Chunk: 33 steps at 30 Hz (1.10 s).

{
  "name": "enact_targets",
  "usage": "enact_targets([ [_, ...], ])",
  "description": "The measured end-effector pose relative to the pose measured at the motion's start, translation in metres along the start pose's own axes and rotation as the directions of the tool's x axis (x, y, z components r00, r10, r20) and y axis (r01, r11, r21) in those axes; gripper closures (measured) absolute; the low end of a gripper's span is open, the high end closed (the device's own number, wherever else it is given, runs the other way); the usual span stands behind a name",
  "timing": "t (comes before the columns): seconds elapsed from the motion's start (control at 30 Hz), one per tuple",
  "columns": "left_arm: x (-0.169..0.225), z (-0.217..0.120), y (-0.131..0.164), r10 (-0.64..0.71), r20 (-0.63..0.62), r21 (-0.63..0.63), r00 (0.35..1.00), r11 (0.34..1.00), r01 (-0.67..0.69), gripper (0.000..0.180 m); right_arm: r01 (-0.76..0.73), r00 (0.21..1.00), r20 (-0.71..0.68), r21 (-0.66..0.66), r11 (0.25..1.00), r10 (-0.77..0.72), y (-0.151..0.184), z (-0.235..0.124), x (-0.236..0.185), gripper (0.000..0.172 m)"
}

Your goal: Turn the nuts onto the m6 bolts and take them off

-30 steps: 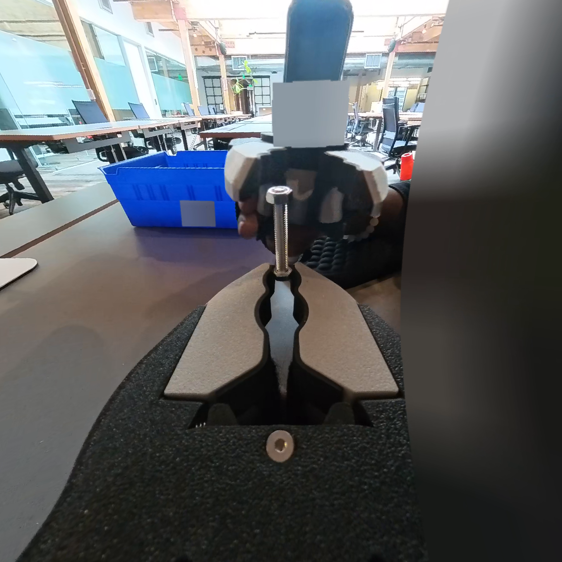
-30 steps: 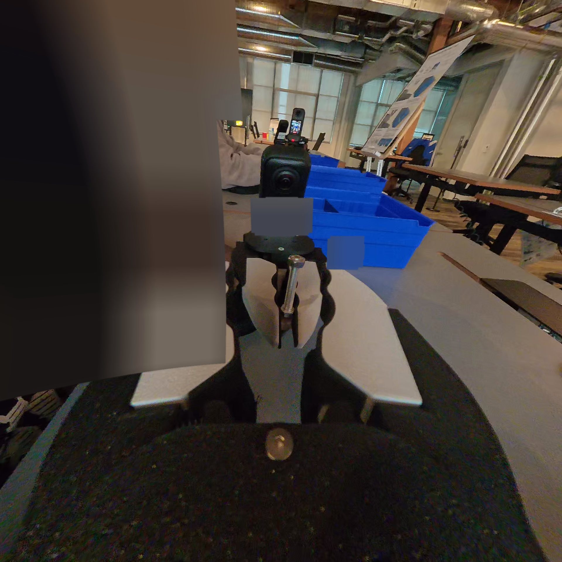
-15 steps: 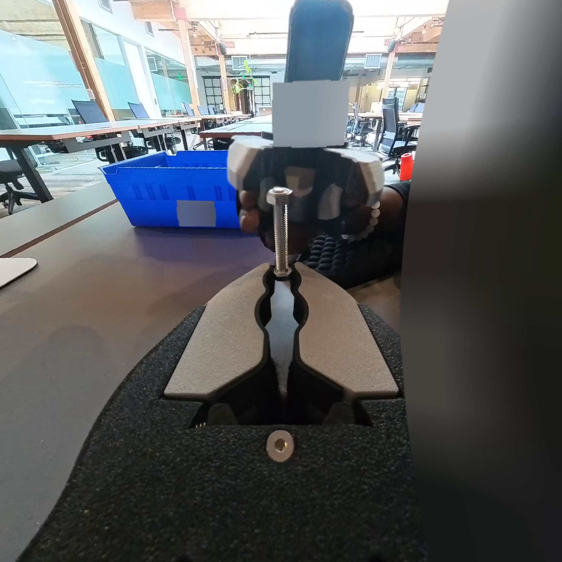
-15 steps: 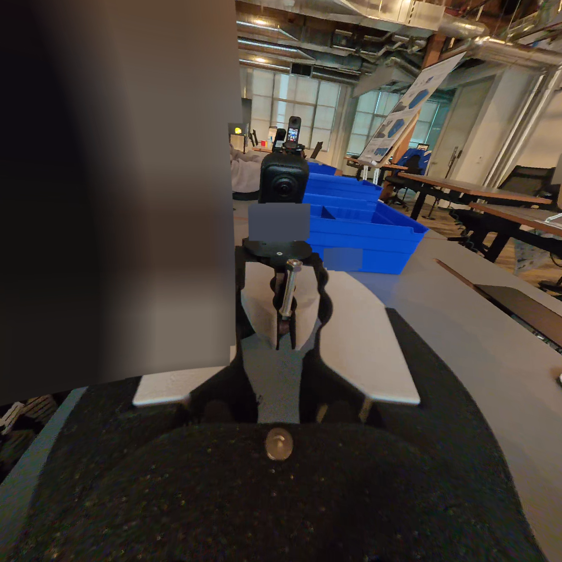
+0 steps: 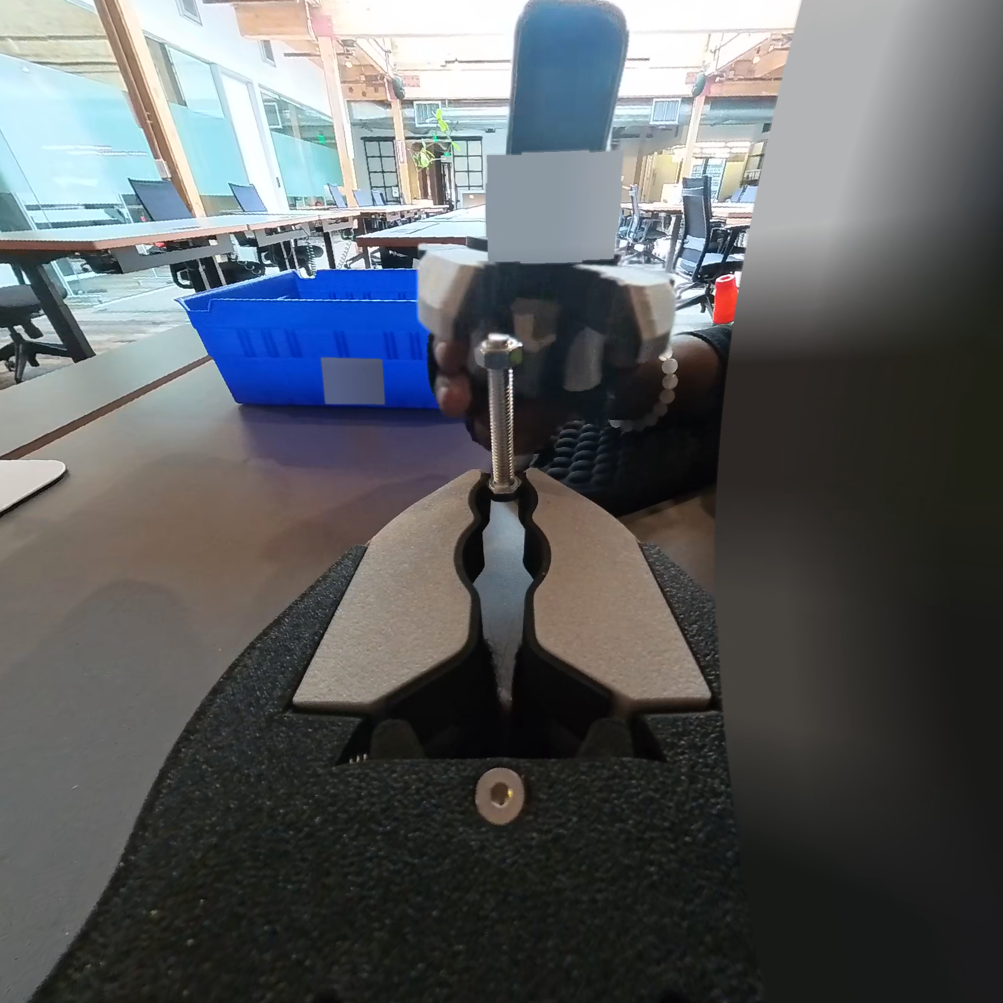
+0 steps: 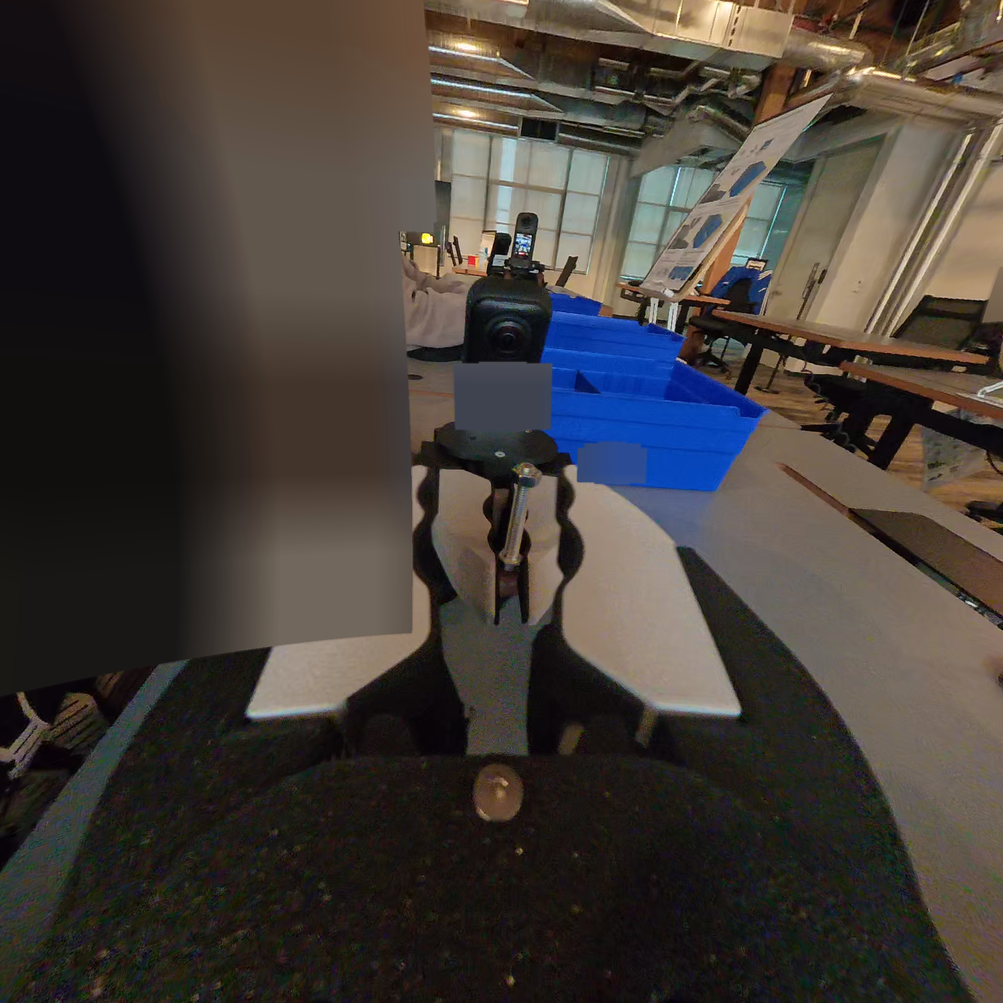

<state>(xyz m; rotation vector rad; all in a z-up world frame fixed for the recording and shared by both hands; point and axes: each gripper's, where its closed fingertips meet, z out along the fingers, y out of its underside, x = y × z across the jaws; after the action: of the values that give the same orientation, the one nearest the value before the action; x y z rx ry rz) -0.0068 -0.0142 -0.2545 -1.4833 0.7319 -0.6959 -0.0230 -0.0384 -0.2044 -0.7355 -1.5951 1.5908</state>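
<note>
Your worktop w/ a few things lying on it.

You're working over a dark grey-brown table (image 5: 163, 543), looking lighter grey in the right wrist view (image 6: 814, 543). A blue plastic bin (image 5: 304, 347) is sitting directly on it at the far side, casting a bluish reflection on the surface just in front. In the right wrist view more blue bins (image 6: 651, 429) are standing on the top in a row, the nearest one w/ a divider inside. A pale flat rounded-corner item (image 5: 27, 480) is lying at the left edge; can't tell what it is. A dark inset strip (image 6: 933, 548) is running along the tabletop on the right.
</note>
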Motion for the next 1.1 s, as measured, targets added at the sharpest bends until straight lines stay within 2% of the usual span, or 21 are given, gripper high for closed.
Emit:
enact_targets([
  [0.1,0.0,0.0,0.0,-0.001,-0.001,0.0,1.0,1.0,0.001,0.171,-0.021,1.0,0.011,-0.031,0.999,0.021,0.004,0.004,-0.001,0.111],
  [0.17,0.0,0.0,0.0,-0.002,0.0,0.0,1.0,1.0,0.002,0.171,-0.027,0.999,0.024,-0.041,0.999,0.028,0.006,0.006,-0.003,0.11],
  [0.2,0.0,0.0,0.0,-0.003,0.001,0.001,1.0,1.0,0.003,0.171,-0.019,0.999,0.025,-0.042,0.999,0.02,0.006,0.005,-0.004,0.119],
  [0.3,-0.001,0.0,0.0,-0.004,0.005,0.002,1.0,1.0,0.004,0.171,0.023,0.999,0.048,-0.021,1.0,-0.022,0.002,-0.002,-0.008,0.164],
  [0.33,-0.001,0.0,0.0,-0.006,0.005,0.003,1.0,1.0,0.006,0.171,0.008,0.999,0.053,-0.011,1.0,-0.007,0.001,-0.003,-0.008,0.165],
  [0.43,-0.001,0.0,0.0,-0.005,0.003,0.003,1.0,1.0,0.005,0.171,-0.005,0.999,0.041,-0.013,1.0,0.006,0.001,-0.003,-0.005,0.162],
  [0.57,-0.001,0.0,0.0,-0.004,0.001,0.002,1.0,1.0,0.004,0.171,0.022,1.0,-0.02,-0.001,1.0,-0.022,0.001,-0.001,0.002,0.137],
  [0.7,0.0,0.0,0.0,-0.001,-0.001,-0.001,1.0,1.0,0.001,0.171,-0.008,1.0,-0.005,-0.022,1.0,0.007,0.004,0.003,0.001,0.12],
  [0.77,-0.001,0.0,0.0,-0.003,0.001,0.001,1.0,1.0,0.003,0.171,-0.001,1.0,0.004,-0.028,1.0,0.001,0.005,0.003,-0.001,0.124],
  [0.83,-0.001,0.0,0.0,-0.006,0.005,0.002,1.0,1.0,0.006,0.171,0.021,0.999,0.032,-0.032,0.999,-0.02,0.004,0.0,-0.006,0.161],
  [0.87,-0.001,0.0,0.0,-0.006,0.005,0.002,1.0,1.0,0.006,0.171,0.02,0.999,0.037,-0.028,0.999,-0.019,0.003,-0.002,-0.007,0.165],
  [1.0,-0.001,0.0,0.0,-0.003,0.003,0.001,1.0,1.0,0.003,0.171,-0.007,1.0,0.017,-0.015,1.0,0.007,0.001,-0.004,-0.001,0.163],
  [1.1,0.0,0.0,0.0,-0.002,0.001,0.0,1.0,1.0,0.002,0.171,0.014,1.0,-0.024,0.002,1.0,-0.014,0.001,-0.001,0.004,0.137],
])
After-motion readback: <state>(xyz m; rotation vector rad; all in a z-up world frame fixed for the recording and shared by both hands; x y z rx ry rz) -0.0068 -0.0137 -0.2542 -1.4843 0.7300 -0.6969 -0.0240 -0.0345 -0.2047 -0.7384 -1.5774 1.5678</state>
